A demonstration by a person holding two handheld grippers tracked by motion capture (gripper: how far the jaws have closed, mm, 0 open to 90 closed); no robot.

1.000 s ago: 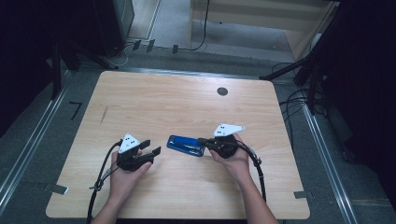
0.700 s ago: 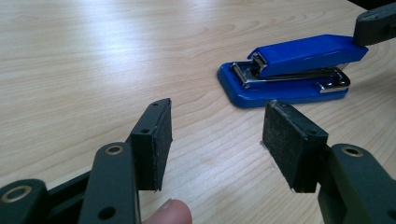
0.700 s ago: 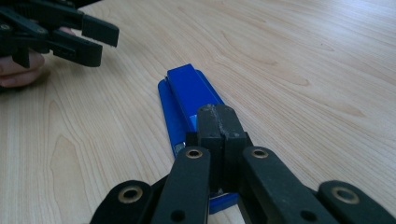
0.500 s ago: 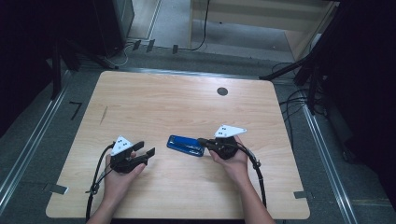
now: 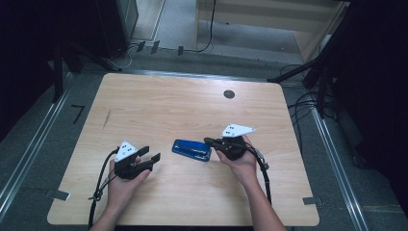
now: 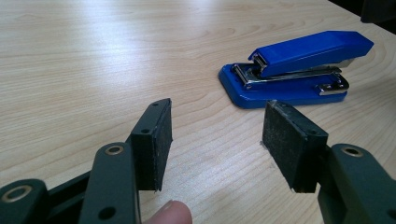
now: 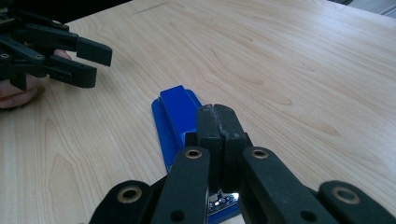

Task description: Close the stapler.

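Resting on the table [image 5: 192, 106], the blue stapler [image 5: 191, 149] is not yet gripped: right tongs [image 5: 208, 141] pressed together over its rear end, left tongs [image 5: 148, 154] gaping, empty, near its front.

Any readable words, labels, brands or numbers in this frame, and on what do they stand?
None can be read.
Blue stapler: no brand or lettering shows on its top or base.
Grey plates on the left gripper and right gripper: only small dark dots, no text.
Table: bare wood, a round dark grommet, no writing.
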